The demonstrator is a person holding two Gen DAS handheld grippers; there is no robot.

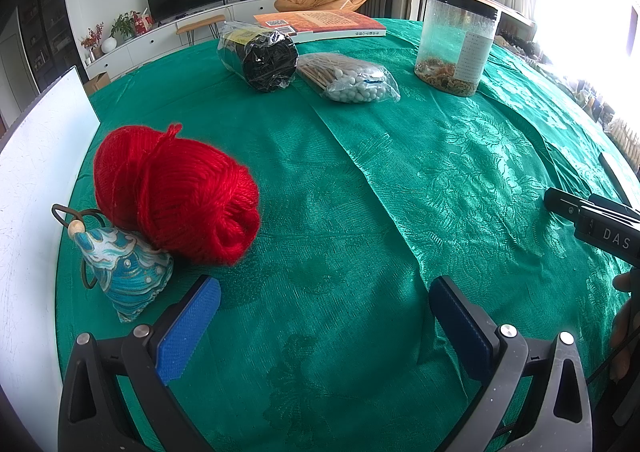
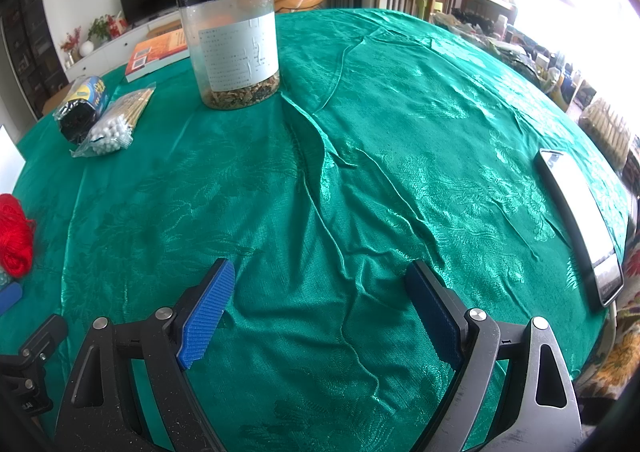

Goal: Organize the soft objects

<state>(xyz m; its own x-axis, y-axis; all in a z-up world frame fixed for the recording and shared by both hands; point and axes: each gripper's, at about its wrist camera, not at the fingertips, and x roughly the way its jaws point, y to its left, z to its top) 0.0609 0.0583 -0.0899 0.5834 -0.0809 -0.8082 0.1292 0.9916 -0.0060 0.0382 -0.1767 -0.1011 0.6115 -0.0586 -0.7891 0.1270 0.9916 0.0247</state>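
A red yarn ball (image 1: 176, 193) lies on the green tablecloth (image 1: 360, 191) at the left, touching a small blue patterned fabric pouch (image 1: 126, 272) with a cord loop and bead. My left gripper (image 1: 324, 292) is open and empty, just right of and below both. The yarn's edge also shows at the far left of the right wrist view (image 2: 14, 236). My right gripper (image 2: 320, 288) is open and empty over bare wrinkled cloth (image 2: 360, 171). A bagged black roll (image 1: 260, 53) and a bag of cotton swabs (image 1: 348, 77) lie farther back.
A clear jar with a black lid (image 1: 456, 39) stands at the back right, a book (image 1: 320, 24) behind the bags. A white board (image 1: 36, 171) stands at the table's left edge. A phone (image 2: 580, 219) lies at the right edge. The right gripper's body (image 1: 596, 228) shows at right.
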